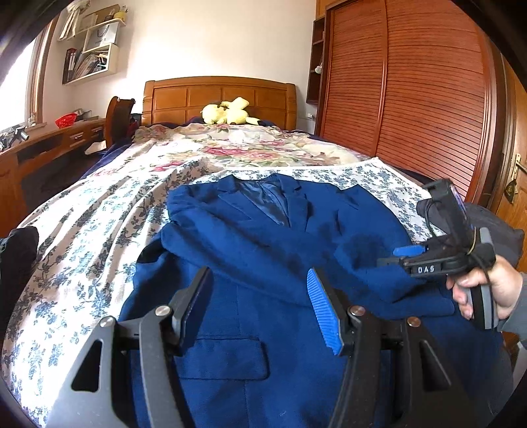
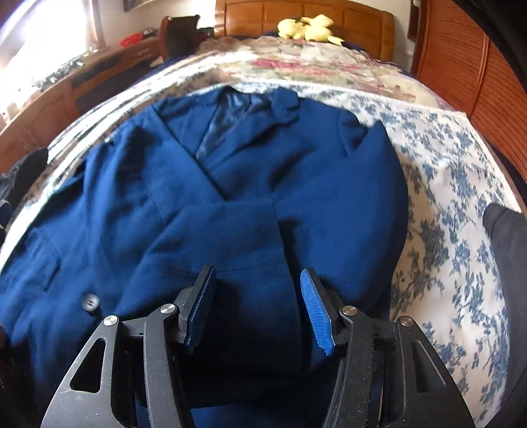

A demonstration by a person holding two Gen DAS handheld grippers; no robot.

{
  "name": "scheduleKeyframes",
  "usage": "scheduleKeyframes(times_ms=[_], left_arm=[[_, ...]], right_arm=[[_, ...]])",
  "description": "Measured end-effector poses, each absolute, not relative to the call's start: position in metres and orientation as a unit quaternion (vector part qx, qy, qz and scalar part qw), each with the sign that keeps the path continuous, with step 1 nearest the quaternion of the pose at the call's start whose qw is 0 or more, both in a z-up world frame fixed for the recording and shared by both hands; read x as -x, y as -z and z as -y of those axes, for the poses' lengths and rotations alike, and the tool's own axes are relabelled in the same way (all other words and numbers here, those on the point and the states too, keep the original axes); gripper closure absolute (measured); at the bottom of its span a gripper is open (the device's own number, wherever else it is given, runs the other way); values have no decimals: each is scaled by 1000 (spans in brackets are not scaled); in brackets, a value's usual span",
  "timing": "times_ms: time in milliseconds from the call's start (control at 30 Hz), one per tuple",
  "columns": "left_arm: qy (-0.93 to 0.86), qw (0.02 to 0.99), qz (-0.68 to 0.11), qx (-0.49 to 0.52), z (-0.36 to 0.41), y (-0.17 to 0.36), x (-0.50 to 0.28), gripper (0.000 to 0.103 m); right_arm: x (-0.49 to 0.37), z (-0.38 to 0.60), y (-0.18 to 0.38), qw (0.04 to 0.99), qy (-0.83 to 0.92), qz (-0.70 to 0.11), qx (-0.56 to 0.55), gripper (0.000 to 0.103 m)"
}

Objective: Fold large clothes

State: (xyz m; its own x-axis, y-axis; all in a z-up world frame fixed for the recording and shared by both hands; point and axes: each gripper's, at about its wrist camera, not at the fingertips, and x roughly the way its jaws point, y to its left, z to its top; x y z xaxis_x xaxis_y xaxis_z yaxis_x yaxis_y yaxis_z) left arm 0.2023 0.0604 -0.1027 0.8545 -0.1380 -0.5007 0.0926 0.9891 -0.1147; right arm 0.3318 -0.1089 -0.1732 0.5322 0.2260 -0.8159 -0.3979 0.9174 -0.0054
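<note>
Two views, left wrist first: a blue suit jacket [image 1: 263, 250] lies face up on the bed [image 1: 82, 230], collar toward the headboard [image 1: 220, 98].
Left gripper [image 1: 260, 289]: fingers spread wide above the lower front of the jacket, nothing between them.
Right gripper [image 1: 428, 256]: held in the person's hand [image 1: 487, 289] over the jacket's right side, where a sleeve seems folded across the chest; whether its fingers are apart is not clear from this side.
Progress, by my reading: early; one sleeve looks brought in, the body is still full length, and the other side and the final halving remain.
Right wrist view, right gripper [image 2: 257, 296]: fingers wide, hovering just over the folded sleeve, gripping nothing.
Jacket [image 2: 230, 184]: dense matte wool-like cloth with notched lapels, a shiny lining at the neck, a flap pocket and a dark button [image 2: 89, 302].
Bed cover [image 2: 454, 214]: thin white cotton with blue flower print, softly rumpled.
Beyond: a yellow plush toy [image 2: 306, 28] by the headboard.
</note>
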Motion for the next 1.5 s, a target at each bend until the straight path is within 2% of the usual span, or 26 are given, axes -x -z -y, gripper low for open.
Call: scheduleKeyframes(times_ms=[267,367,433,500,933,1133,1300,1500], left_arm=[[54,962,-262,44,-69,102,-197,45],[51,963,-261,46,-73,101,-194,45],[50,963,-261,47,-75,101,-191,45],[49,963,-259,51,-79,100,-188,45],[24,966,-248,65,-112,96,-170,45],[15,968,-242,65,-122,96,-163,45],[9,968,-240,69,-128,96,-161,45],[4,967,-244,70,-130,98,-161,45]], right_arm=[[-333,102,182,856,-178,-477,95,44],[-332,98,182,840,-213,-493,80,61],[-330,98,180,832,-235,-499,61,90],[-325,94,168,839,-243,-483,66,94],[-315,35,-18,918,-268,-285,73,95],[-294,1,-87,917,-317,-228,74,95],[-277,-12,-76,902,-344,-249,75,95],[-256,-18,-3,877,-343,-318,113,95]])
